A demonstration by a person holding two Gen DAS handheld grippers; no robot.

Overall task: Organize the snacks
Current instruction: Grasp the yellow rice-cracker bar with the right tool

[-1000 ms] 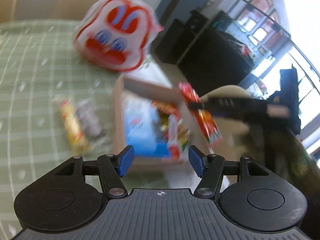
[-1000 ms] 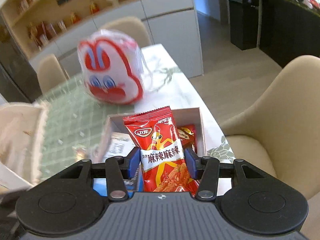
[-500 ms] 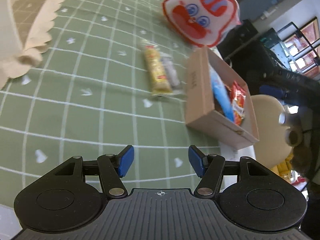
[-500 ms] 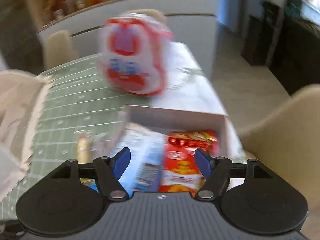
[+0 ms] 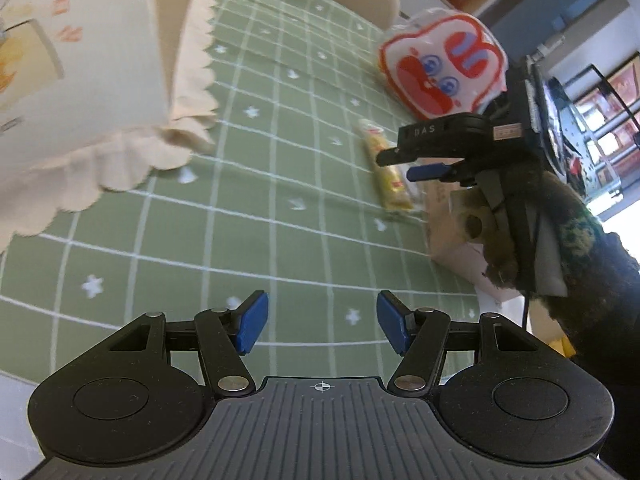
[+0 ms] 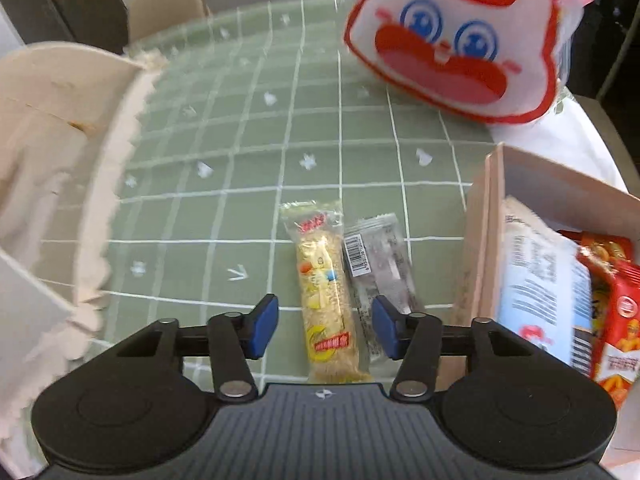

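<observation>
Right gripper spread wide, holding nothing, poised over a yellow snack bar and a clear-wrapped grey packet lying side by side, touching, on the green grid cloth of the counter. Cardboard box just right of them holds a blue-white pack and red pouch. Left gripper also wide open, empty. Rabbit-face bag at far side.
</observation>
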